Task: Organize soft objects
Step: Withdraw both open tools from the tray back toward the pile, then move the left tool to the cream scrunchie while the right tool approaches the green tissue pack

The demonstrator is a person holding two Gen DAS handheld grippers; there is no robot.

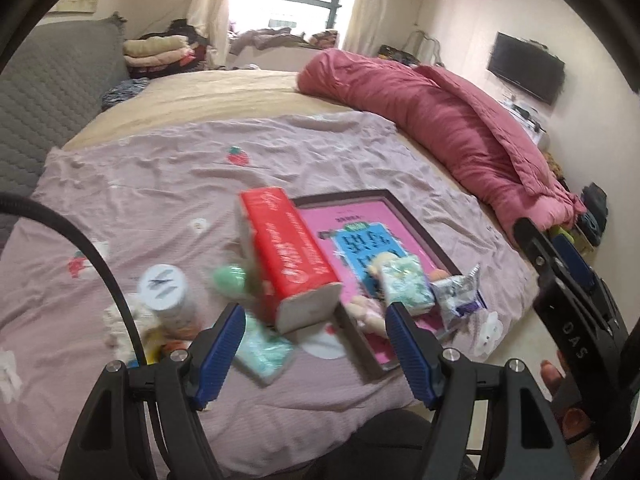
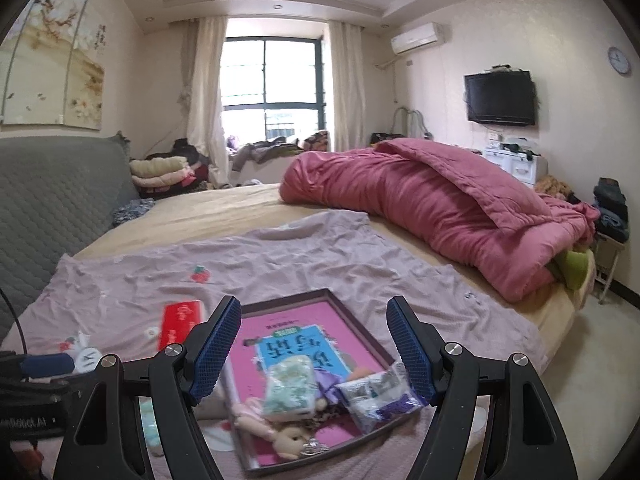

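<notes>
My left gripper (image 1: 315,310) is open over the lilac sheet (image 1: 180,184). A red tissue pack (image 1: 288,256) lies ahead of its blue pads, touching neither, with its near end against the tray's left rim. The dark-framed tray (image 1: 416,212) with a pink bottom holds a green-white tissue packet (image 1: 406,284), a silver-purple packet (image 1: 460,292) and a plush doll (image 1: 366,312). My right gripper (image 2: 313,306) is open and empty, hovering before the tray (image 2: 360,320). Below it lie the green-white packet (image 2: 290,388), the silver packet (image 2: 380,396) and the doll (image 2: 280,436).
Left of the tray lie a white-capped bottle (image 1: 164,288), a green egg-shaped toy (image 1: 230,278), a teal tissue packet (image 1: 264,352) and a white cloth (image 1: 118,320). A rolled pink duvet (image 2: 420,200) fills the bed's right side. A grey headboard (image 2: 52,200) stands on the left.
</notes>
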